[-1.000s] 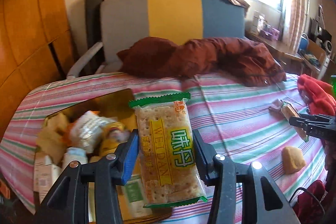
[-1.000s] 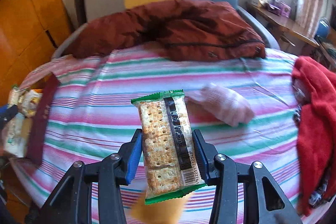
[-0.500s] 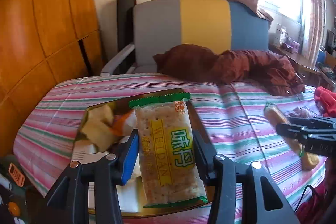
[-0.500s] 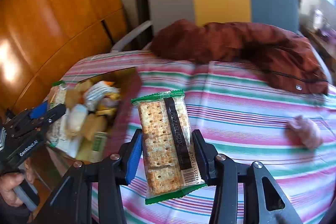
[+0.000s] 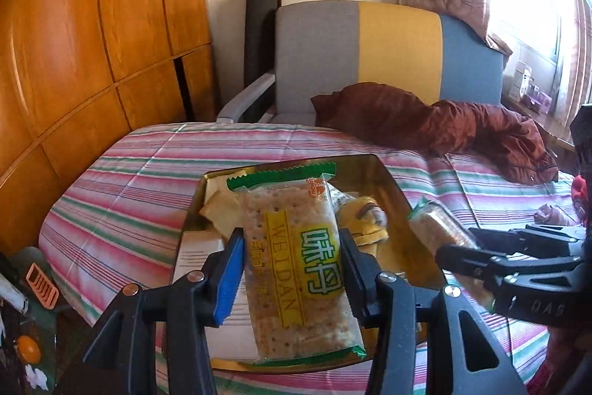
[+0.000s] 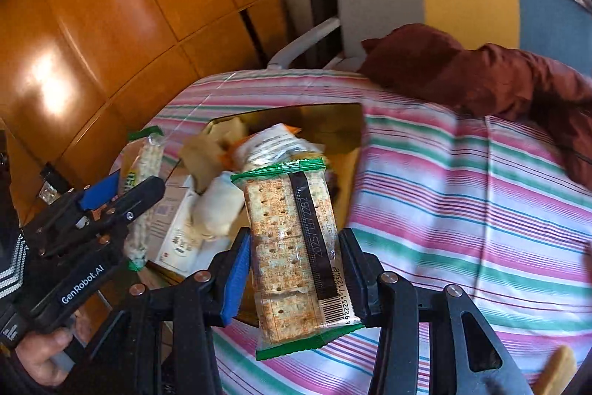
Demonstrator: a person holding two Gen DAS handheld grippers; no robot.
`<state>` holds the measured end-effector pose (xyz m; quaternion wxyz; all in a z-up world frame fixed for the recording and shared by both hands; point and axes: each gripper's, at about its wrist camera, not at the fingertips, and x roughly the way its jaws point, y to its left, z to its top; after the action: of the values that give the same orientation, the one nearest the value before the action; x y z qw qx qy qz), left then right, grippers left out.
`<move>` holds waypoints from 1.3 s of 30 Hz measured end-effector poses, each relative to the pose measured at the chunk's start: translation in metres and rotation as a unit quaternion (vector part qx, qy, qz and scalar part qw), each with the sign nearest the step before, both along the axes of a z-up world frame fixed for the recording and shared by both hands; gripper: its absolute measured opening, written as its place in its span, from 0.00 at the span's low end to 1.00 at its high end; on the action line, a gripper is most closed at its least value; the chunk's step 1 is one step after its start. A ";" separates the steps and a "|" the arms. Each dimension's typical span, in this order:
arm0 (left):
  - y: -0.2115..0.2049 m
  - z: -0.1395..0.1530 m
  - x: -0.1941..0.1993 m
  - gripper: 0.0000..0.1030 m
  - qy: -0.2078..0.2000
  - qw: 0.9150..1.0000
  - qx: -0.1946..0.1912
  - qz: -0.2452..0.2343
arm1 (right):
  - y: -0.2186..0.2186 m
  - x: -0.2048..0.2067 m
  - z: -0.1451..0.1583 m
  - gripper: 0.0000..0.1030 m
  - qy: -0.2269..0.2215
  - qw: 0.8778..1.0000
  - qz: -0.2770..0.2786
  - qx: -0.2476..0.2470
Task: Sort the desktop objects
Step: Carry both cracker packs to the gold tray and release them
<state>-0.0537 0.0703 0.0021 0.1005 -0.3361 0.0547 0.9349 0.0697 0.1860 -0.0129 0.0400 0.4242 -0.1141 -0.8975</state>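
My left gripper is shut on a green-edged cracker pack with a yellow label, held upright above the near part of an open gold tin box. My right gripper is shut on a second cracker pack, barcode side towards me, over the box's near right corner. The box holds several wrapped snacks and white cartons. In the right wrist view the left gripper and its pack show at the left. From the left wrist, the right gripper and its pack sit at the right.
The box lies on a striped cloth near its left edge. A dark red jacket lies at the back before a grey, yellow and blue chair. Wooden cupboard doors stand left. A yellowish bun lies at the near right.
Both grippers have swung left across the cloth, each keeping its cracker pack. The box has come under them, and the right gripper has drawn in beside the left one.
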 end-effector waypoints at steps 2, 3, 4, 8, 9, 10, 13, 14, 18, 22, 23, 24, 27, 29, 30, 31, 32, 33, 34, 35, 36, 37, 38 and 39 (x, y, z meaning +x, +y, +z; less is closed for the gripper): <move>-0.004 0.000 0.000 0.47 0.002 1.000 0.000 0.004 | -0.007 -0.005 -0.002 0.46 -0.003 1.000 0.005 0.000; -0.006 0.000 0.000 0.47 0.003 1.000 0.001 0.005 | -0.009 -0.007 -0.003 0.46 -0.005 1.000 0.006 -0.002; -0.007 0.000 -0.001 0.47 0.003 1.000 0.002 0.006 | -0.011 -0.008 -0.004 0.46 -0.006 1.000 0.007 -0.004; -0.012 0.000 -0.003 0.47 0.005 1.000 0.004 0.013 | -0.014 -0.016 -0.008 0.46 -0.010 1.000 0.004 -0.014; -0.014 0.000 -0.003 0.47 0.006 1.000 0.004 0.014 | -0.015 -0.018 -0.009 0.46 -0.011 1.000 0.003 -0.016; -0.015 0.000 -0.004 0.47 0.008 1.000 0.003 0.016 | -0.015 -0.020 -0.010 0.46 -0.012 1.000 0.003 -0.018; -0.017 0.000 -0.006 0.47 0.008 1.000 0.003 0.018 | -0.018 -0.025 -0.013 0.46 -0.019 0.999 -0.001 -0.027; -0.017 -0.001 -0.007 0.47 0.008 1.000 0.003 0.018 | -0.018 -0.027 -0.014 0.46 -0.022 0.999 -0.002 -0.035; -0.015 -0.011 -0.025 0.47 -0.009 1.000 0.006 0.016 | -0.022 -0.033 -0.023 0.48 -0.036 0.998 0.005 -0.060; -0.014 -0.027 -0.052 0.47 -0.044 0.999 0.020 0.011 | -0.028 -0.034 -0.028 0.48 -0.045 0.998 0.010 -0.052; -0.012 -0.030 -0.060 0.48 -0.051 0.999 0.014 0.008 | -0.029 -0.034 -0.028 0.48 -0.043 0.998 0.011 -0.050; -0.010 -0.033 -0.065 0.48 -0.060 0.998 0.011 0.001 | -0.030 -0.033 -0.027 0.48 -0.042 0.998 0.011 -0.047; -0.015 -0.036 -0.076 0.50 -0.085 0.995 0.048 -0.002 | -0.032 -0.032 -0.024 0.48 -0.039 0.999 0.014 -0.033; -0.020 -0.032 -0.078 0.53 -0.080 0.995 0.061 0.002 | -0.034 -0.030 -0.023 0.48 -0.037 0.999 0.017 -0.022; -0.021 -0.031 -0.078 0.54 -0.077 0.995 0.063 0.000 | -0.035 -0.030 -0.023 0.48 -0.037 0.999 0.018 -0.019; -0.023 -0.030 -0.078 0.54 -0.075 0.995 0.068 -0.001 | -0.035 -0.029 -0.024 0.48 -0.037 0.999 0.018 -0.015; -0.025 -0.029 -0.079 0.54 -0.075 0.994 0.073 0.001 | -0.036 -0.028 -0.025 0.48 -0.038 0.999 0.019 -0.012; -0.028 -0.028 -0.078 0.54 -0.075 0.994 0.078 0.005 | -0.037 -0.028 -0.026 0.48 -0.039 0.999 0.020 -0.011; -0.031 -0.027 -0.077 0.54 -0.075 0.994 0.082 0.008 | -0.037 -0.027 -0.027 0.48 -0.040 0.999 0.021 -0.009; -0.034 -0.027 -0.074 0.54 -0.074 0.994 0.084 0.013 | -0.038 -0.027 -0.027 0.48 -0.041 0.999 0.020 -0.007; -0.035 -0.027 -0.072 0.54 -0.072 0.994 0.083 0.016 | -0.039 -0.025 -0.028 0.48 -0.041 0.999 0.020 -0.004; -0.036 -0.027 -0.070 0.54 -0.072 0.994 0.081 0.016 | -0.039 -0.025 -0.028 0.48 -0.040 0.999 0.020 -0.004; -0.038 -0.028 -0.066 0.54 -0.070 0.994 0.079 0.018 | -0.039 -0.024 -0.028 0.48 -0.041 0.999 0.019 -0.004; -0.040 -0.028 -0.063 0.54 -0.067 0.994 0.079 0.022 | -0.039 -0.023 -0.028 0.49 -0.041 0.999 0.018 -0.003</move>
<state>-0.1163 0.0301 -0.0257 0.1097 -0.3904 -0.0334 0.9135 0.0467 0.1475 -0.0411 0.0530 0.4621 -0.1106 -0.8783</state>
